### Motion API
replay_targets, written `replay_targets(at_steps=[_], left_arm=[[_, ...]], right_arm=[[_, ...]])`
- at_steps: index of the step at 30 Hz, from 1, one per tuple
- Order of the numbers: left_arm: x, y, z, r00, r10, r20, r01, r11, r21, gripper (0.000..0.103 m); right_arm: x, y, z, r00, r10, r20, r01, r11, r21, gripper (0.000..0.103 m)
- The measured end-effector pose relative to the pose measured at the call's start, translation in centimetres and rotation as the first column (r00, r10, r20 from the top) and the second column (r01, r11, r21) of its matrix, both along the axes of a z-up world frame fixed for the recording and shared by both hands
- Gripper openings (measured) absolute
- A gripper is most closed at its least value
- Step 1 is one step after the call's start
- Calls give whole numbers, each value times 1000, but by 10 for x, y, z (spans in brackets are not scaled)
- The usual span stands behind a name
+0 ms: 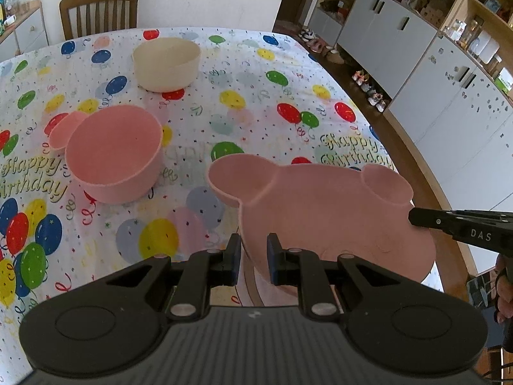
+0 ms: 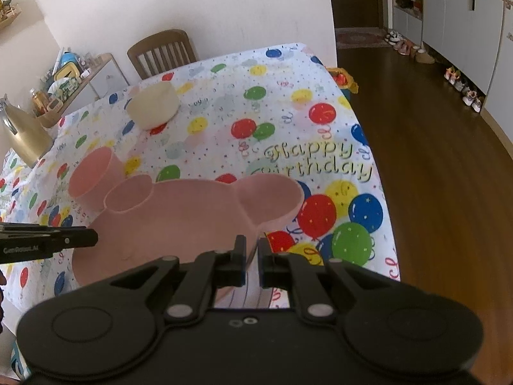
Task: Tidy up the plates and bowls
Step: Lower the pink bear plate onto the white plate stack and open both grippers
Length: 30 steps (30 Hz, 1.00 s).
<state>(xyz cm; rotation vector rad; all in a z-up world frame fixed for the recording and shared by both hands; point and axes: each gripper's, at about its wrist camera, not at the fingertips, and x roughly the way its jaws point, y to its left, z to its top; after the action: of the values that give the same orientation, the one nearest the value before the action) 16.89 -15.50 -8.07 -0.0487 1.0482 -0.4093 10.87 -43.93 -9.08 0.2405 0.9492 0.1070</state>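
A pink bear-shaped plate [image 1: 320, 211] with two ear compartments is held a little above the balloon tablecloth. My left gripper [image 1: 254, 250] is shut on its left rim. My right gripper [image 2: 252, 252] is shut on its right rim; the plate [image 2: 179, 218] fills the middle of the right wrist view. The right gripper also shows in the left wrist view [image 1: 413, 216], at the plate's far edge. A pink bear-eared bowl [image 1: 115, 154] stands left of the plate and also shows in the right wrist view [image 2: 93, 176]. A cream bowl [image 1: 166, 62] stands farther back.
A wooden chair [image 1: 99, 9] stands at the table's far side. A gold kettle [image 2: 22, 134] stands at the table's left edge. The table's right edge [image 2: 368, 147] drops to wooden floor, with cabinets and shoes [image 1: 372, 89] along the wall.
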Motion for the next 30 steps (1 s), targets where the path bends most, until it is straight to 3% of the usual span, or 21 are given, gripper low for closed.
replay_targets(at_steps=[24, 30], left_arm=[[-13, -10, -25, 998, -1, -59, 5, 998, 60, 16], [-12, -7, -28, 997, 18, -73, -14, 998, 60, 16]], right_arm=[[1, -1, -22, 999, 33, -35, -33, 999, -21, 6], [1, 2, -20, 999, 35, -34, -36, 999, -21, 15]])
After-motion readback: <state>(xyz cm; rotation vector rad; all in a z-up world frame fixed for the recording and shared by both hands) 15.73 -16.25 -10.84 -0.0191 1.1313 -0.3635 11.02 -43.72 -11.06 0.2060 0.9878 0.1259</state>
